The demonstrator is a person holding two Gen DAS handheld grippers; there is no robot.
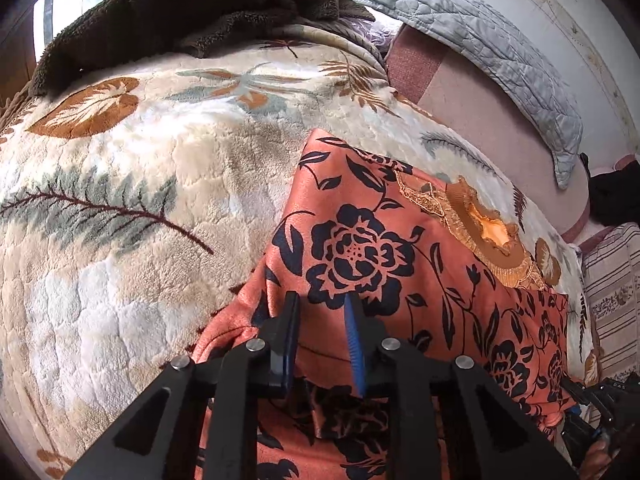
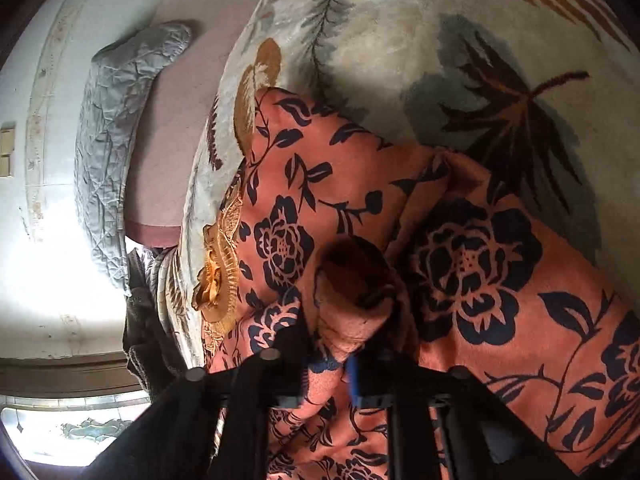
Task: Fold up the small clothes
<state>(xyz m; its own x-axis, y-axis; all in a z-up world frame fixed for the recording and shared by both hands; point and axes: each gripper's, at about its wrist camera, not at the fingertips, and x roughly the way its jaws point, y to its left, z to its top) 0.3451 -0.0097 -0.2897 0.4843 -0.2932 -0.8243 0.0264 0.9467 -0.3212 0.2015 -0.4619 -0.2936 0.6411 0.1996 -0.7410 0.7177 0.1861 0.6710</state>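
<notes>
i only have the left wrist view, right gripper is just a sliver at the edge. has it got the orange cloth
Observer: Yes. The right gripper is shut on a bunched fold of the orange garment with black flower print.
Operator: which part did it bunch
Observer: A rolled lump of cloth stands up just ahead of its fingers, near the garment's middle.
Operator: anything past that gold trim
Observer: From the right wrist view, the gold embroidered trim lies toward a grey quilted pillow against the white wall.
</notes>
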